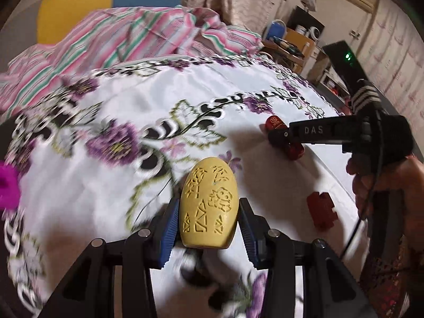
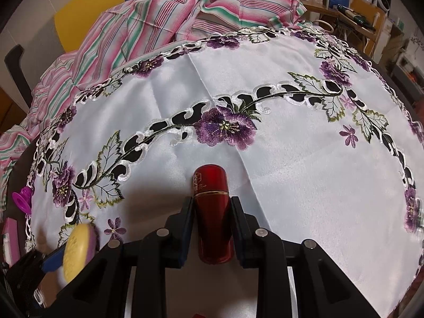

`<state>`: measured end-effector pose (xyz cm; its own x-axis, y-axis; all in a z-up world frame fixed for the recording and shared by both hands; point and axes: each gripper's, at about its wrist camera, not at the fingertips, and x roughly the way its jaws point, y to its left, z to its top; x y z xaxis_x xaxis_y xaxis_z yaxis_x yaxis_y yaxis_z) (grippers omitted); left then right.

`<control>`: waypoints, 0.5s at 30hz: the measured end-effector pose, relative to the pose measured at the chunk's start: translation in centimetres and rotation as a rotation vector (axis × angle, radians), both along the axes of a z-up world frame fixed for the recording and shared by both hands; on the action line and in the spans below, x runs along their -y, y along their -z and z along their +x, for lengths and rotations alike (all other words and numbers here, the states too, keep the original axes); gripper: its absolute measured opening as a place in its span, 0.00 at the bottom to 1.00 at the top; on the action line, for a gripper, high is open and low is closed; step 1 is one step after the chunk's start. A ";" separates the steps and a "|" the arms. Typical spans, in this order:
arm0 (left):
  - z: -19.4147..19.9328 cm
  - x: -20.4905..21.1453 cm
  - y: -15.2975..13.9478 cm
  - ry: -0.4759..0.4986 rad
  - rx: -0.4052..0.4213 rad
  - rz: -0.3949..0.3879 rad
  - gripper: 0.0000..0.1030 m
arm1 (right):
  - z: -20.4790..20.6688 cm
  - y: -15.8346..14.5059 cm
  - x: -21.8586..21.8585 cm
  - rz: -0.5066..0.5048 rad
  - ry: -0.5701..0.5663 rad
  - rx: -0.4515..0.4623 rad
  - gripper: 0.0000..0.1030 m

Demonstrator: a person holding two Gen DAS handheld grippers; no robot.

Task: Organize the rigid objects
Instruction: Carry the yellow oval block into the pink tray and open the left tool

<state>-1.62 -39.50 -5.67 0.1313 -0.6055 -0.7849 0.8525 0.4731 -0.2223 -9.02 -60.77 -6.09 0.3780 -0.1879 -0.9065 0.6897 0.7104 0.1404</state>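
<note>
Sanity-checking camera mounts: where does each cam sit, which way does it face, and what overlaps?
Left wrist: on the left gripper, angled down along its blue-padded fingers at the yellow egg they clamp; the right gripper and the person's hand show.
Right wrist: on the right gripper, looking down at the red capsule it clamps; the left gripper's blue pad shows at lower left.
Shared: embroidered tablecloth, striped fabric, egg, capsule.

The letters "DAS" stand in pale capitals on the black body of the right gripper (image 1: 281, 139), seen from the left wrist camera. The yellow egg-shaped piece (image 1: 209, 206) carries carved figures and triangular marks, not legible as writing. The red capsule (image 2: 212, 212) bears small gold marks too fine to read.
</note>
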 end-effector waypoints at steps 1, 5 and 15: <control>-0.1 -0.8 -0.1 -0.015 -0.006 -0.003 0.43 | 0.0 0.0 0.0 0.000 0.000 0.001 0.27; -0.4 -3.9 -0.3 -0.068 -0.018 -0.025 0.43 | 0.0 0.0 -0.1 -0.007 -0.006 -0.004 0.26; -0.6 -11.9 -1.7 -0.208 -0.034 -0.084 0.43 | -0.3 -0.2 0.1 0.017 0.011 0.031 0.26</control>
